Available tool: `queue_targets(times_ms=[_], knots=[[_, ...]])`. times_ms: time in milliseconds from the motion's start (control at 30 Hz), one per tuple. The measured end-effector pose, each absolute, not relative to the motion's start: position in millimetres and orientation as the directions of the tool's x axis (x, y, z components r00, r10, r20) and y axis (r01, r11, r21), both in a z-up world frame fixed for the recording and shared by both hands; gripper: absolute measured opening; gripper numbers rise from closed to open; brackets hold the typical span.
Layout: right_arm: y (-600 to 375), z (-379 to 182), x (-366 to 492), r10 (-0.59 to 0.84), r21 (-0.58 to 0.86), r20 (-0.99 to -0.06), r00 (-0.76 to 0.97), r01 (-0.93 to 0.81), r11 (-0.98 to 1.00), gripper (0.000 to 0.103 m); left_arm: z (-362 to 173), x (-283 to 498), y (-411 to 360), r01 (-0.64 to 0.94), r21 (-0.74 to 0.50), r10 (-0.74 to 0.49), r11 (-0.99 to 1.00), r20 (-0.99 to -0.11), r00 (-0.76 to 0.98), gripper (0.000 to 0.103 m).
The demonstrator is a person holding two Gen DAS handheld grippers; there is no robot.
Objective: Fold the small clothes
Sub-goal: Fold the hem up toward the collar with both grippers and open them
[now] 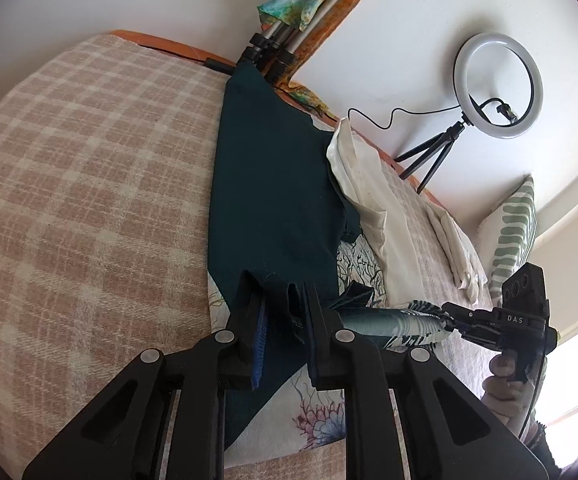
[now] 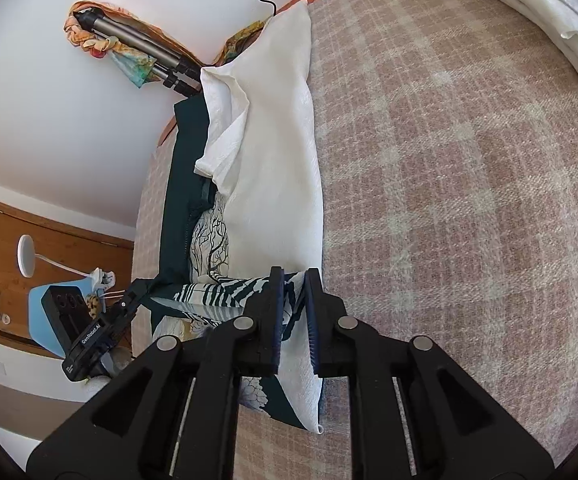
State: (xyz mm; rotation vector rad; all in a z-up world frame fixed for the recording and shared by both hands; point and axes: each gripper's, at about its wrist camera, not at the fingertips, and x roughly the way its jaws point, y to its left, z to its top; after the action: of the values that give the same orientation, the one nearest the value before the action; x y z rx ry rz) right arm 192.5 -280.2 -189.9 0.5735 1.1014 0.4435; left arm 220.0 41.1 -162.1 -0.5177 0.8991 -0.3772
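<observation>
A small garment lies on the plaid bed: dark teal (image 1: 277, 184) on one side and white (image 2: 273, 184) with a tree and flower print (image 2: 211, 240) on the other. My left gripper (image 1: 283, 300) is shut on a bunched teal corner of it. My right gripper (image 2: 293, 296) is shut on the printed white edge, and it shows in the left wrist view (image 1: 451, 322) pinching that edge. The left gripper shows in the right wrist view (image 2: 145, 286) at the teal edge.
A plaid pink blanket (image 1: 81, 200) covers the bed. Folded white cloths (image 1: 453, 248) and a green-striped pillow (image 1: 513, 236) lie at its side. A ring light on a tripod (image 1: 497, 84) and a folded tripod (image 1: 277, 40) stand by the wall.
</observation>
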Motion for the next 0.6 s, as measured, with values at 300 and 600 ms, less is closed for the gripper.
queue_targets(times_ms=[300, 600], knots=[[-271, -153, 157, 0.500, 0.444, -0.730, 0.466, -0.233, 0.865, 0.052, -138, 203, 43, 0.194, -0.436, -0.455, 0.879, -0.644, 0.614, 0.018], [-265, -154, 207, 0.456, 0.396, -0.749, 0.481, -0.228, 0.890, 0.052, -147, 245, 50, 0.159, -0.436, -0.438, 0.886, -0.672, 0.597, 0.021]])
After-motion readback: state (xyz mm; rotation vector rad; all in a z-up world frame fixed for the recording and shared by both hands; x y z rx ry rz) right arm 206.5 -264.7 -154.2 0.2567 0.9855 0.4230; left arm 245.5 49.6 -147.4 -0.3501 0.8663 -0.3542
